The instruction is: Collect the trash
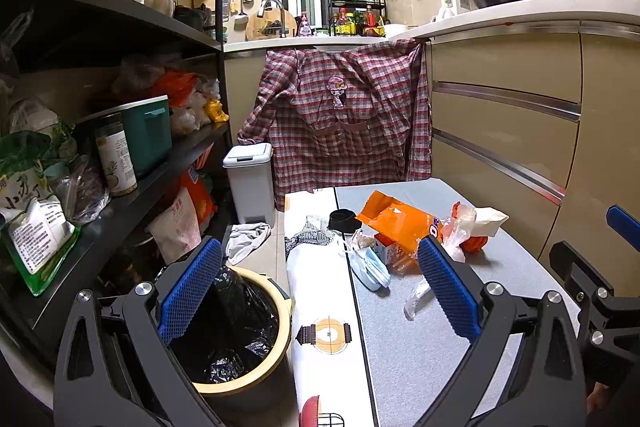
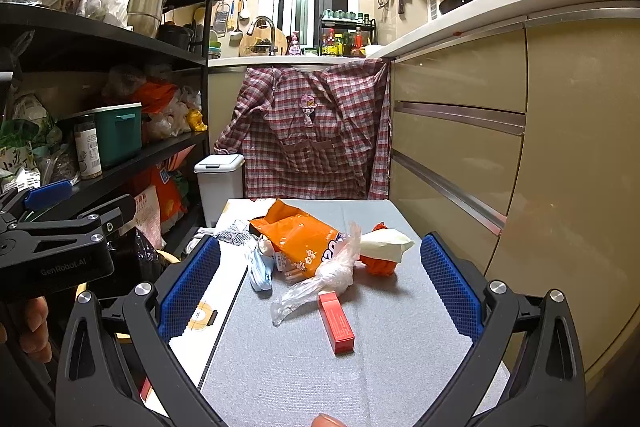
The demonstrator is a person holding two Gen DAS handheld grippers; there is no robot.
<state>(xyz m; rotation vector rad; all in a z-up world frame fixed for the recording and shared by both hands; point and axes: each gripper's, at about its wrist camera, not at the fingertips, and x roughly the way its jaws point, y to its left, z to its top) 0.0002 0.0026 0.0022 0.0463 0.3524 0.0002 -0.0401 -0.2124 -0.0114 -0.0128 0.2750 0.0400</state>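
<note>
Trash lies on a low grey table: an orange snack bag, a clear plastic bag, a red box, a blue face mask, a white tissue and an orange wad. The snack bag and the mask also show in the left wrist view. A round bin with a black liner stands left of the table. My left gripper is open and empty, above the bin and table edge. My right gripper is open and empty, just short of the red box.
Black shelves full of food packs line the left. Beige drawers run along the right. A checked shirt hangs at the back beside a white pedal bin. A rag lies on the floor.
</note>
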